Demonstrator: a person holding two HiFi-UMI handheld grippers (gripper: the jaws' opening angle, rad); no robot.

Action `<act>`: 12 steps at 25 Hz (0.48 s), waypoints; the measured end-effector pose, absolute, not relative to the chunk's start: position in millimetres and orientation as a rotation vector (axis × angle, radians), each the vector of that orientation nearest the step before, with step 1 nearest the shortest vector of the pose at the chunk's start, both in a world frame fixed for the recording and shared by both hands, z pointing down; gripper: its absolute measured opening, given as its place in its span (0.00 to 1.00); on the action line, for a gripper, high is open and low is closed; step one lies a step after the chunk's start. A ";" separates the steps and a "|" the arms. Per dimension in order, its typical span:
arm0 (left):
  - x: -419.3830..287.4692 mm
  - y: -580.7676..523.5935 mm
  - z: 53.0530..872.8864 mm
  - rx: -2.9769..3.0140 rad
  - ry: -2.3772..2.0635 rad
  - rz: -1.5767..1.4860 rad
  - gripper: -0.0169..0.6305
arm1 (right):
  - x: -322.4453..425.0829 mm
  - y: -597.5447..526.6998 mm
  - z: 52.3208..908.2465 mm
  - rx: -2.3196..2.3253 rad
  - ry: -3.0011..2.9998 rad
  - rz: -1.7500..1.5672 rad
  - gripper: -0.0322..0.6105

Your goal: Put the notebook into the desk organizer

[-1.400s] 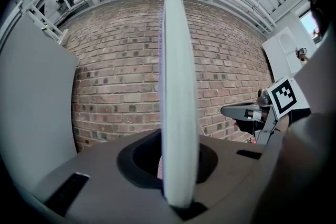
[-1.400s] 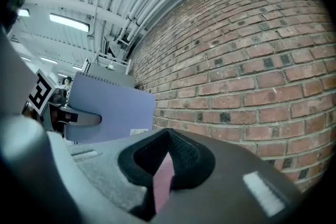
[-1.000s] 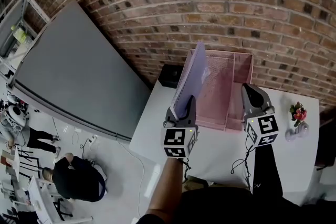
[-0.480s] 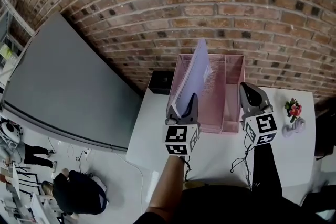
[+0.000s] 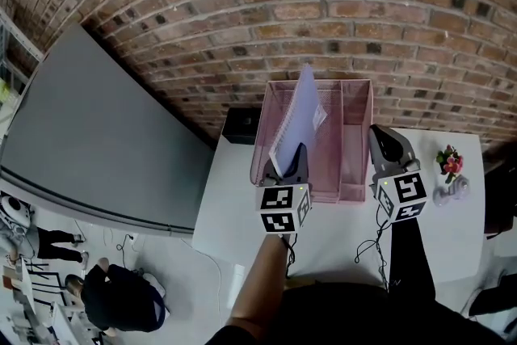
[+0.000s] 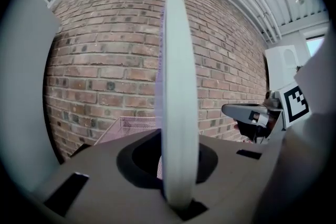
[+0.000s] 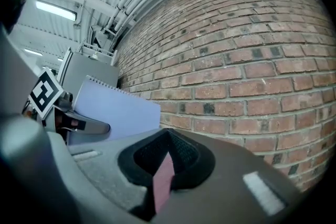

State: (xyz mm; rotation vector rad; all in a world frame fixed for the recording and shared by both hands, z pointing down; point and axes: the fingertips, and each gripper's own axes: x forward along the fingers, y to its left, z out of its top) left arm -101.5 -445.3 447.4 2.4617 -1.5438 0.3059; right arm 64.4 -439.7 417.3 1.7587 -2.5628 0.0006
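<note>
1. Nearest, at lower centre of the head view, the left gripper (image 5: 287, 167) has its jaws clamped on the lower end of the notebook (image 5: 297, 119). Its own view shows the book edge-on and pinched between them. The white table (image 5: 339, 232) lies beneath.
2. Right of it, the right gripper (image 5: 381, 140) is closed on a thin pink strip. I take this to be the right wall of the desk organizer (image 5: 357, 151), held to steady it.
3. The notebook stands on edge and runs up-frame over the organizer's wider left compartment, leaning a little, with its spiral side toward the picture's left. I cannot tell whether its lower edge is already below the rim.
4. What could go wrong:
   - The book is held at one end only, so the long free part may swing or sag and strike the divider or the mesh wall.
   - A loose corner shows on its right face and could snag on the mesh.
   - If let go while still high, it may topple over the left wall toward the table's left edge.
   - A hard push down could shift the light organizer if the right grip slips.
5. Farther off, a small flower vase (image 5: 450, 174) stands well apart at the right. A black object (image 5: 241, 125) sits just left of the organizer, and the brick wall (image 5: 323, 12) closes the back.
</note>
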 end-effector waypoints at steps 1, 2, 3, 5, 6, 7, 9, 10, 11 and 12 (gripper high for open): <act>-103.7 -446.5 448.7 2.448 -1.559 0.312 0.09 | 64.5 -440.0 417.8 1.756 -2.562 0.000 0.05; -106.3 -448.0 449.8 2.433 -1.575 0.316 0.09 | 64.8 -440.3 418.1 1.754 -2.562 0.000 0.05; -109.1 -449.5 451.0 2.419 -1.593 0.323 0.09 | 65.4 -440.7 418.1 1.753 -2.561 -0.002 0.05; -113.8 -452.2 453.4 2.398 -1.630 0.353 0.09 | 66.4 -441.7 418.1 1.753 -2.560 -0.003 0.05; -115.4 -453.1 454.7 2.391 -1.648 0.375 0.09 | 66.7 -442.0 418.2 1.752 -2.560 -0.004 0.05; -116.7 -453.9 456.3 2.383 -1.663 0.400 0.10 | 66.6 -442.3 418.4 1.751 -2.561 -0.004 0.05; -119.3 -454.9 459.7 2.364 -1.688 0.449 0.12 | 65.5 -442.8 418.5 1.745 -2.564 -0.005 0.05; -120.7 -455.2 461.2 2.355 -1.697 0.470 0.14 | 64.5 -443.0 418.2 1.741 -2.565 -0.006 0.05; -121.9 -455.5 462.6 2.347 -1.702 0.490 0.16 | 63.6 -443.2 417.9 1.737 -2.566 -0.008 0.05; -122.7 -455.5 464.1 2.341 -1.704 0.508 0.19 | 63.0 -443.4 417.6 1.734 -2.568 -0.008 0.05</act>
